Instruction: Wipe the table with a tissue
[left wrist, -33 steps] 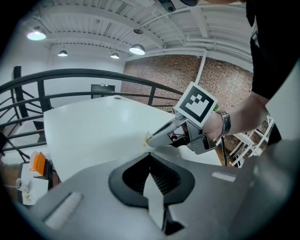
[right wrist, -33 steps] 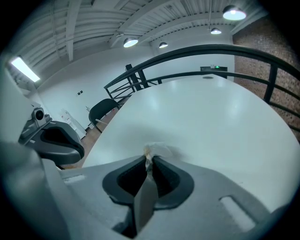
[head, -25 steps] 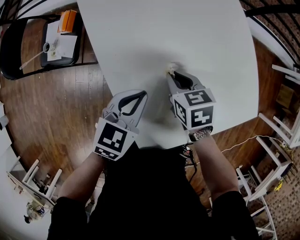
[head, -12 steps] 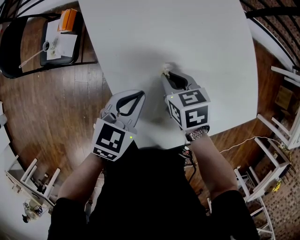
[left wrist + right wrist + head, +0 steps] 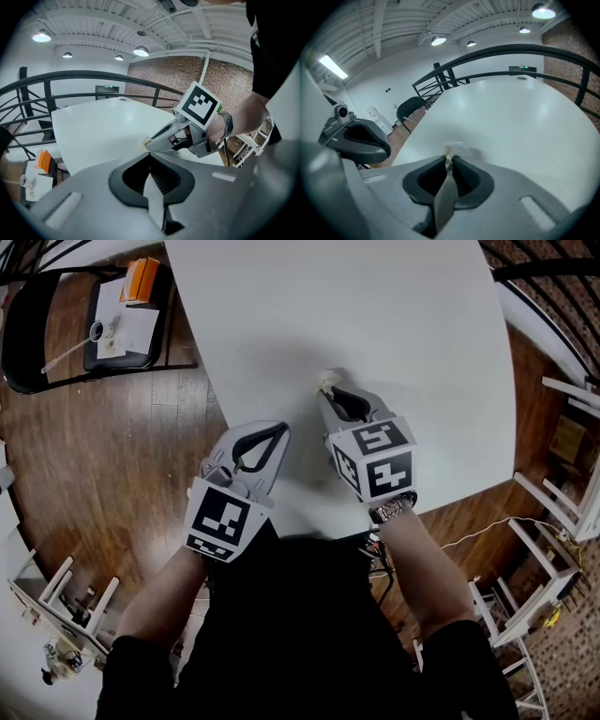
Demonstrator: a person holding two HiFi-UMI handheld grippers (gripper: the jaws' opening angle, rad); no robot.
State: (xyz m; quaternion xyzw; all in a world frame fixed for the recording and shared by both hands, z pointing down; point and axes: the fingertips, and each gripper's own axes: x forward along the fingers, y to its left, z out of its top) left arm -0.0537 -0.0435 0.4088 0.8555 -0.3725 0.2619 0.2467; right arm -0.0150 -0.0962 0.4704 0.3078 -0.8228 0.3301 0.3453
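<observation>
A small crumpled white tissue (image 5: pixel 327 381) is pinched at the tip of my right gripper (image 5: pixel 330 392), which is shut on it and presses it onto the white table (image 5: pixel 403 324). From the right gripper view the tissue (image 5: pixel 454 150) pokes out just past the closed jaws. My left gripper (image 5: pixel 278 430) rests at the table's near left edge, shut with nothing between its jaws. The left gripper view looks across at the right gripper (image 5: pixel 149 144) and its tissue (image 5: pixel 144 140).
A black chair (image 5: pixel 56 324) stands on the wooden floor to the left, holding papers, an orange box (image 5: pixel 141 279) and a small cup. White wooden frames (image 5: pixel 572 493) lean at the right. A dark railing (image 5: pixel 497 61) curves beyond the table.
My right gripper has slid the tissue a little to the left and away from me across the table. The left gripper has stayed put.
</observation>
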